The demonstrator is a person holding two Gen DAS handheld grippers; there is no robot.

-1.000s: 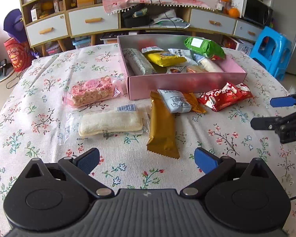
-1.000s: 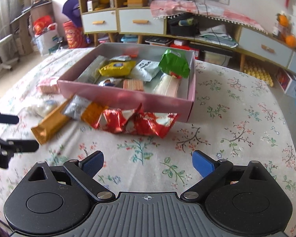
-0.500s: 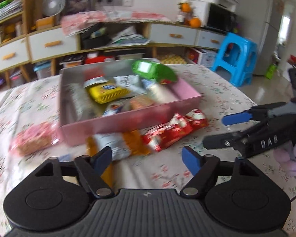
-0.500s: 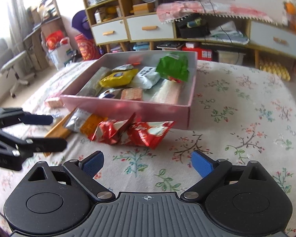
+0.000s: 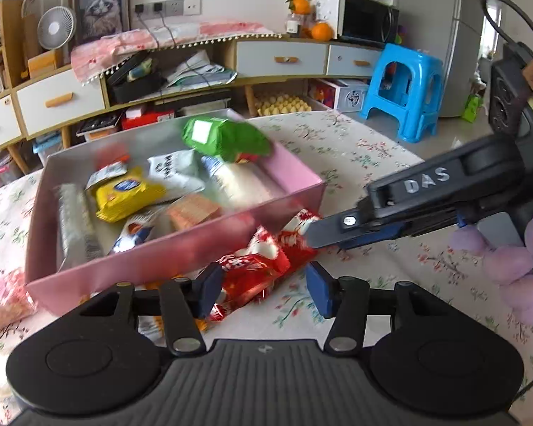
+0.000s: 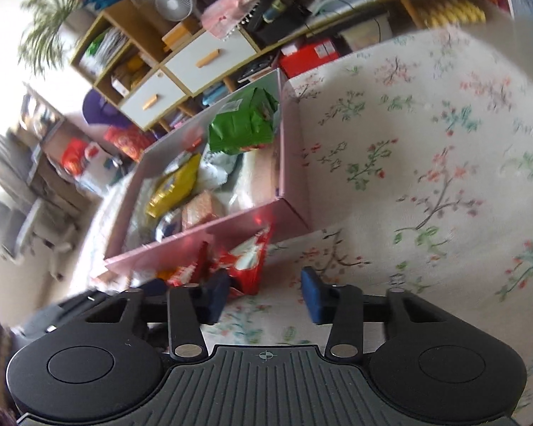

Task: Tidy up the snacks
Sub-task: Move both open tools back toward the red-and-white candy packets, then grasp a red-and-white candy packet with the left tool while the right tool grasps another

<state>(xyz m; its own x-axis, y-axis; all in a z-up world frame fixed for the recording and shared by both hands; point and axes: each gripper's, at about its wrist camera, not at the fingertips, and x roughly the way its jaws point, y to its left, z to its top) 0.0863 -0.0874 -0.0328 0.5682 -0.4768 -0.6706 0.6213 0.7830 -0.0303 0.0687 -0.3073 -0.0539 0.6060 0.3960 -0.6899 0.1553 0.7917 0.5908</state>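
A cluttered living room; on the floral table [image 5: 373, 149], the red snack packet [image 5: 256, 266] lies against the pink box's [image 5: 181, 248] front wall. Both the left gripper [image 5: 263, 285] and the right gripper [image 6: 263, 296] gape wide around it; next, 1 must close and lift it in.

The left black two-finger gripper with blue pads [image 5: 263, 289] is held low and level, its jaws parted. The right black two-finger gripper with blue pads [image 6: 264, 296] is tilted, its view rolled to one side, jaws likewise apart. In the left wrist view it reaches in from the right, edge-on, gripped by a hand in a lilac glove [image 5: 508, 266].
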